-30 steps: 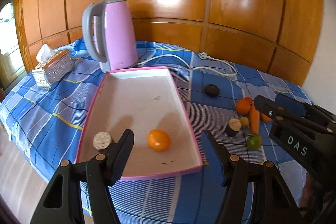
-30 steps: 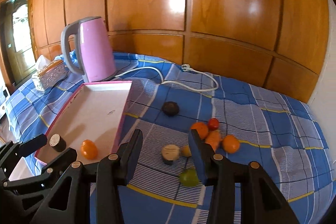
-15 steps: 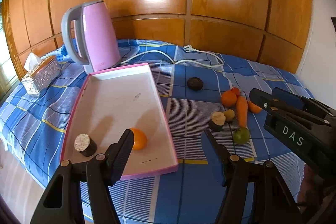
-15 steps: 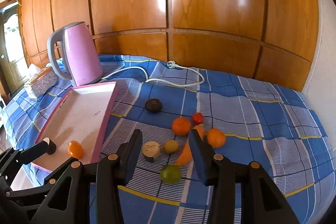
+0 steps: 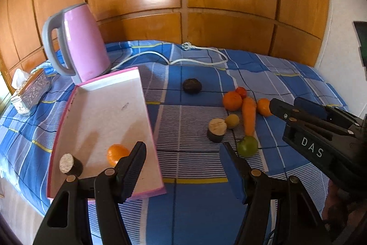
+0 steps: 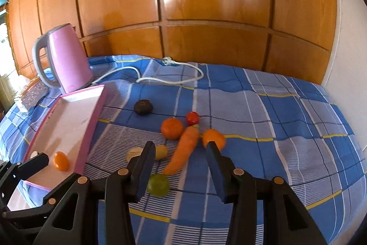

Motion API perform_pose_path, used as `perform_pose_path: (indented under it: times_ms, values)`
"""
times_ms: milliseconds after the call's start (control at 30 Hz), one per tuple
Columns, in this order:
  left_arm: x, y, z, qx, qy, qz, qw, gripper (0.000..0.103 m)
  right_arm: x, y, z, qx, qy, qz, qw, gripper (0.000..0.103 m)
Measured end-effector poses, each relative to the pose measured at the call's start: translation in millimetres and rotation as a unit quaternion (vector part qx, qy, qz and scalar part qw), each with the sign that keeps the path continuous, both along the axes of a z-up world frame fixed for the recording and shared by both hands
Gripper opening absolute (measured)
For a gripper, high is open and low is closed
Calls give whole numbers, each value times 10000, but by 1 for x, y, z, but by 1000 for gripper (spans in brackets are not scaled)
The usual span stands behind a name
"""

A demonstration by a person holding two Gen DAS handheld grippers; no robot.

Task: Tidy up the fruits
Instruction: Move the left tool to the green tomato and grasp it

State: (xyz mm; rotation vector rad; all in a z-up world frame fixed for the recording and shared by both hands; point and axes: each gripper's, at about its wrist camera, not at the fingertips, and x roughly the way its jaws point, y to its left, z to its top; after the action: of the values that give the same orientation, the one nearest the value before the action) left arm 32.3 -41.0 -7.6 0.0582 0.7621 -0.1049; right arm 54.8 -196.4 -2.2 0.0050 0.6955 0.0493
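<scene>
carrot beyond the empty right tool, untouched

Left gripper gapes empty above the cloth; orange in tray.

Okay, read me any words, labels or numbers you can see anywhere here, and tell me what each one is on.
"DAS": white letters on the black body of the right gripper, seen in the left wrist view.
A small dark mark on the floor of the pink tray: too small to read, may be only a smudge.
A faint mark low on the pink kettle: too blurred to read.
Nothing else readable.
</scene>
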Motion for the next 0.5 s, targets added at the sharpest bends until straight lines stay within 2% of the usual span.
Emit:
perform_pose_path:
  times_ms: [100, 300, 500]
  values:
    - [7, -10, -8, 74, 100, -102, 9999, 67, 3, -14, -9, 32, 135, -161, 9998, 47]
    - [20, -21, -21, -59, 339, -220, 9992, 65, 6, -54, -32, 82, 488, -608, 9969, 47]
    - [31, -42, -34, -74, 504, -504, 9974, 56, 7, -86, -50, 217, 783, -946, 9922, 47]
